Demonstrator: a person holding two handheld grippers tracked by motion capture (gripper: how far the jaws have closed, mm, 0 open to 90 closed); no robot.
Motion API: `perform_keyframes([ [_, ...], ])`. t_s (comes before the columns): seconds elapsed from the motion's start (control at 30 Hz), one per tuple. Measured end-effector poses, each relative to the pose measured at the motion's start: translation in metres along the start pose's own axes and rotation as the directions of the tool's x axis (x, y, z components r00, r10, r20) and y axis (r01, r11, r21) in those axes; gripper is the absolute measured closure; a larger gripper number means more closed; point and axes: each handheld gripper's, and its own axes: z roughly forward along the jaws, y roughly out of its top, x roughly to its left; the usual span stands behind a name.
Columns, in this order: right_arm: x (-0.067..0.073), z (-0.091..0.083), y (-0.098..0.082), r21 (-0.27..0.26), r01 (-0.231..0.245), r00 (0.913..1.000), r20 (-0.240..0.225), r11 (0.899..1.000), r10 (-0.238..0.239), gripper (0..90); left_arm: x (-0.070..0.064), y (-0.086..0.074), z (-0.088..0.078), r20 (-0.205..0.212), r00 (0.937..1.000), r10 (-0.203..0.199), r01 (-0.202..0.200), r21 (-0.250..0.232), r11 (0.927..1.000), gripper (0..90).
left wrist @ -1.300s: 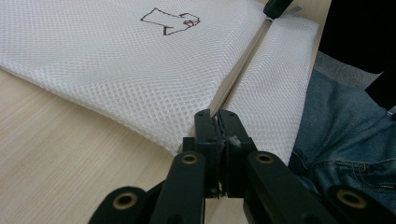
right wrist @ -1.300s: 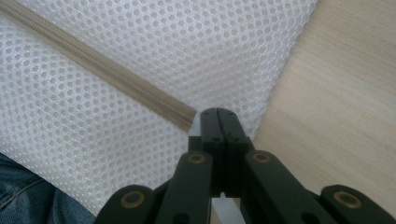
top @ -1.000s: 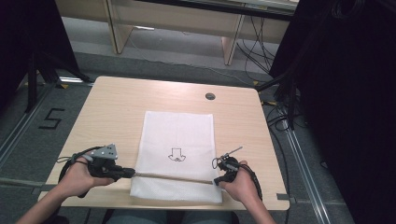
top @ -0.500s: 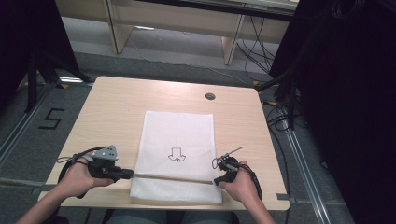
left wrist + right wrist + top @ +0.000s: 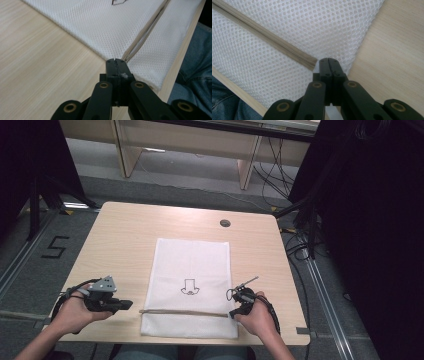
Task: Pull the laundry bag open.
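Left gripper (image 5: pixel 125 304) sits at the near left of the table (image 5: pixel 125 235), jaws pressed fully together in the left gripper view (image 5: pixel 116 60), tips right at the left end of the zipper (image 5: pixel 182 312). Cannot tell whether they pinch the zipper end or the mesh edge there. Right gripper (image 5: pixel 233 313) at the near right, jaws also fully closed (image 5: pixel 328 60), tips just beside the zipper's (image 5: pixel 269 40) right end, over the mesh; whether fabric is caught between them is unclear. Left hand (image 5: pixel 75 312) and right hand (image 5: pixel 260 317) come in from the bottom edge.

White mesh bag (image 5: pixel 192 285) lies flat in the middle of the table, long side running away from the person, near edge close to the table's front edge. Beige zipper crosses it side to side near that front edge, closed along its length. Small black outline drawing (image 5: pixel 190 287) sits on the bag just beyond the zipper. Farther back, a round dark grommet (image 5: pixel 225 223) on the tabletop, well apart from the bag. Blue jeans (image 5: pixel 197 62) below the table edge.
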Motion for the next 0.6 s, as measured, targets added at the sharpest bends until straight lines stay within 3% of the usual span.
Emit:
perform_keyframes([
  [0.03,0.002,-0.001,0.0,0.014,-0.028,0.9995,-0.016,1.0,0.028,90.0,0.0,0.001,0.0,0.006,1.0,-0.006,0.007,-0.022,0.9997,90.0],
  [0.07,0.002,-0.001,-0.001,-0.012,-0.027,0.9995,-0.015,1.0,0.027,90.0,-0.001,0.001,0.0,0.014,0.9994,-0.032,0.033,-0.043,0.9985,90.0],
  [0.17,0.001,-0.001,-0.001,-0.008,-0.026,0.9994,-0.022,1.0,0.026,90.0,-0.001,0.002,0.001,0.016,0.9999,-0.003,0.004,-0.073,0.9974,85.8],
  [0.23,0.002,-0.002,-0.001,0.004,-0.041,0.9989,-0.023,0.999,0.041,90.0,-0.003,0.003,0.006,0.025,0.9996,-0.009,0.011,-0.084,0.9964,79.0],
  [0.3,0.001,-0.001,-0.001,-0.008,-0.026,0.9994,-0.025,1.0,0.026,90.0,-0.005,0.003,0.01,0.037,0.9993,-0.008,0.011,-0.087,0.9961,71.3],
  [0.43,-0.001,-0.001,-0.001,0.006,-0.027,0.9993,-0.026,1.0,0.027,90.0,-0.009,0.004,0.015,0.042,0.9989,0.018,-0.015,-0.071,0.9973,64.4],
  [0.6,-0.001,-0.001,-0.003,-0.04,0.0,0.9995,-0.031,0.999,-0.001,90.0,-0.011,0.006,0.017,0.023,0.9997,0.011,-0.009,-0.111,0.9938,54.1],
])
